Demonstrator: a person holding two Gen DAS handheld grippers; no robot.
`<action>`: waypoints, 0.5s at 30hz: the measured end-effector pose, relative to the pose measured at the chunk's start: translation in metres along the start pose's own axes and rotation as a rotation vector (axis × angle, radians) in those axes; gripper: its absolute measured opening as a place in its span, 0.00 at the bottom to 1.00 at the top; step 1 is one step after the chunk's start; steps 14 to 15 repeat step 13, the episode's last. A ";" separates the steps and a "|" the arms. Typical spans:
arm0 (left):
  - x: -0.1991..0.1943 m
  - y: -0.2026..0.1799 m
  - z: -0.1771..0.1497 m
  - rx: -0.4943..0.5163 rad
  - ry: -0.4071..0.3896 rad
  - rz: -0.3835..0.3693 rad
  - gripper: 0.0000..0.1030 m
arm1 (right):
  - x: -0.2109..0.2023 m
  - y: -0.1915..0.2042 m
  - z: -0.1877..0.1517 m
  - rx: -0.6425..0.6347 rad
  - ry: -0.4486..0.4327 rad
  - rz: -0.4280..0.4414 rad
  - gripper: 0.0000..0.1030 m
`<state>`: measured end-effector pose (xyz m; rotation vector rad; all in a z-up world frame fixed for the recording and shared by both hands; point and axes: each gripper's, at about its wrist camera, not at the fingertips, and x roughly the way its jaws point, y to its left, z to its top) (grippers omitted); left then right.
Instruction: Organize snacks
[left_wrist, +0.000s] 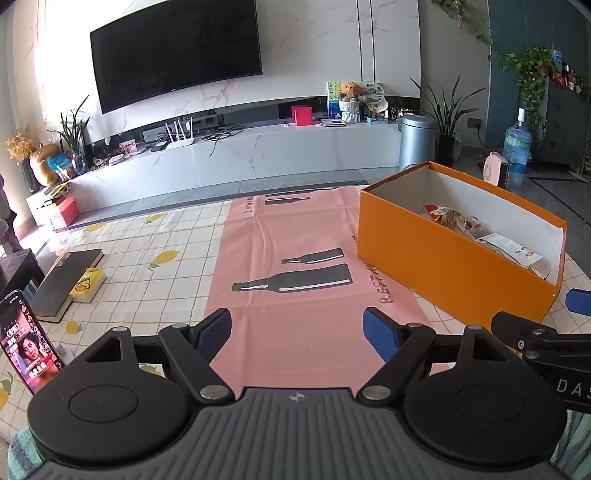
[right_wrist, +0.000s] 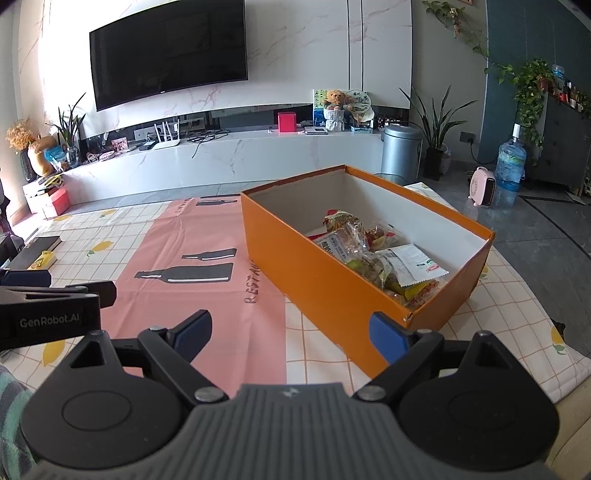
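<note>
Fingers (right_wrist: 386, 334) apart, snacks (right_wrist: 380, 254) beyond

- The open box (right_wrist: 332, 295) stands on the table (right_wrist: 325, 354), and every place below is told from it.
- Inside the box, a heap of snack packets (right_wrist: 376, 254) lies on its floor, mostly toward its near end.
- Left of the box, the printed cloth (left_wrist: 288, 266) lies flat on the table, its edge just beside the box's long wall.
- Far left of the box, a book (left_wrist: 68, 278) lies on the table with a small pouch (left_wrist: 86, 286) just beside it (a phone (left_wrist: 26, 339) stands nearer the table's front edge).
- Behind the box, off the table, the long cabinet (right_wrist: 229, 162) runs along the wall below the television (right_wrist: 170, 55).
- Behind the box to the right, a bin (right_wrist: 400, 151) stands on the floor with a potted plant (right_wrist: 437, 140) just beside it; further right are a small heater (right_wrist: 484, 186) and a water bottle (right_wrist: 511, 162).
</note>
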<state>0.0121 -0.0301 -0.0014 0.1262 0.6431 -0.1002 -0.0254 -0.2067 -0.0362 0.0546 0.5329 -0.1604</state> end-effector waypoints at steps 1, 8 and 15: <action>0.000 0.000 0.000 0.000 -0.001 0.002 0.92 | 0.000 0.000 0.000 0.000 0.001 0.000 0.87; -0.001 0.001 0.000 0.000 -0.003 0.000 0.92 | 0.000 0.001 0.000 -0.003 0.001 0.003 0.87; -0.003 0.003 0.003 0.002 -0.010 0.002 0.92 | 0.000 0.002 0.000 -0.007 0.006 0.005 0.87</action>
